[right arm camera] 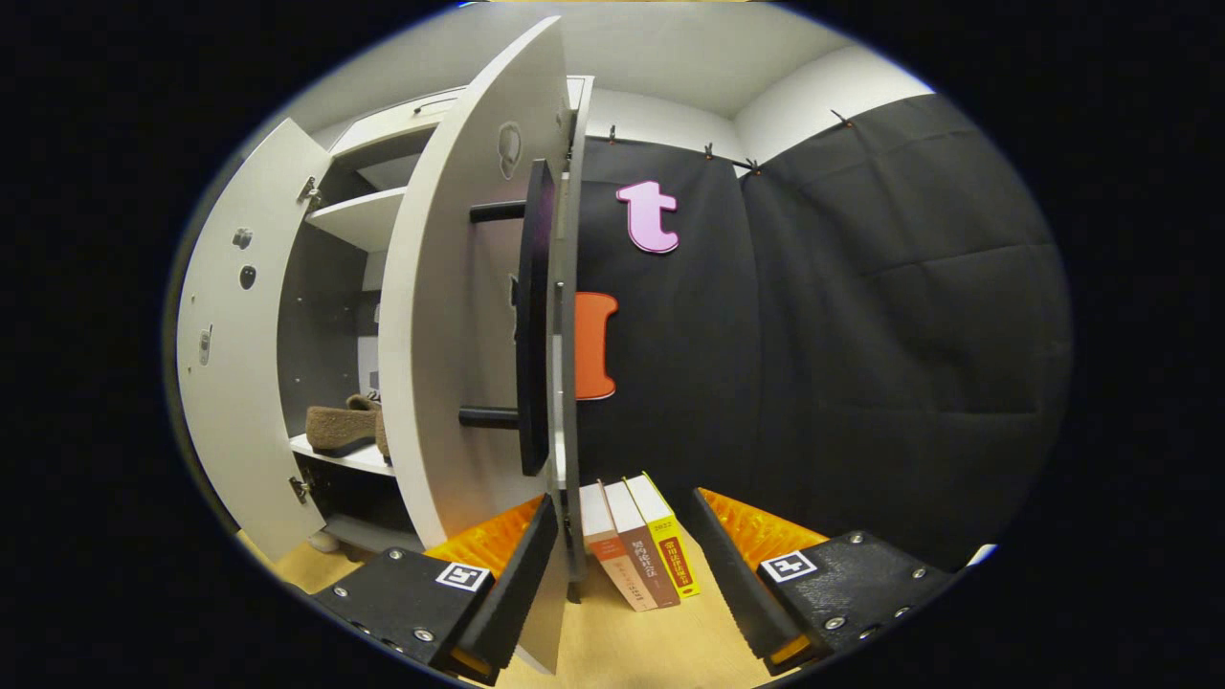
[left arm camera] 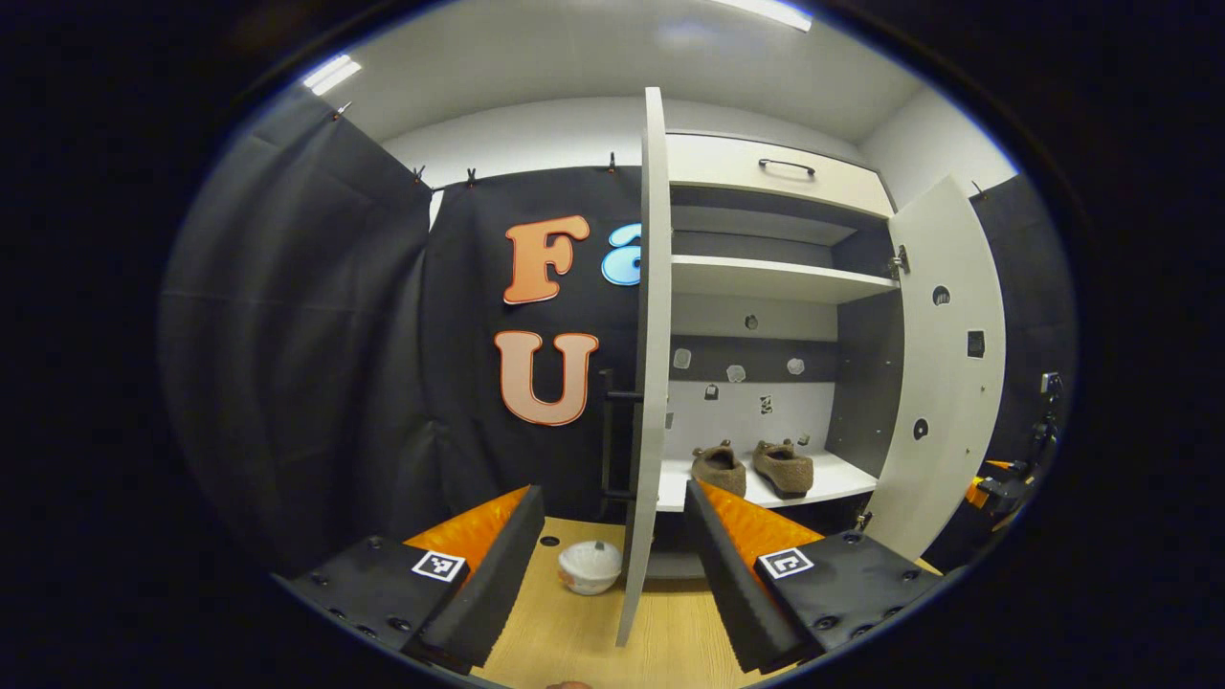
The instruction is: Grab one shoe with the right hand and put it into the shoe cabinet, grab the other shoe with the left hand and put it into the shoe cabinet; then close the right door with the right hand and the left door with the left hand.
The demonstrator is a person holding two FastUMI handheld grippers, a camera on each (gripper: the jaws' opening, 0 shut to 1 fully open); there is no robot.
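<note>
Shoes [left arm camera: 753, 468] sit shelved beyond the spread, empty fingers of the left gripper [left arm camera: 612, 565] and right gripper [right arm camera: 622, 565], each straddling its door's edge to push it closed.

place: staged booth, probably | cues: black cloth wall [left arm camera: 316, 364]; shoe cabinet [left arm camera: 766, 277]; wooden floor [left arm camera: 584, 641]

Left door [left arm camera: 646, 364] edge-on between spread jaws; two shoes [left arm camera: 753, 469] on cabinet shelf [left arm camera: 833, 476].

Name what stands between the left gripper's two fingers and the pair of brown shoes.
In the left gripper view, the open white left door's edge partly blocks the way to the brown shoes.
</note>
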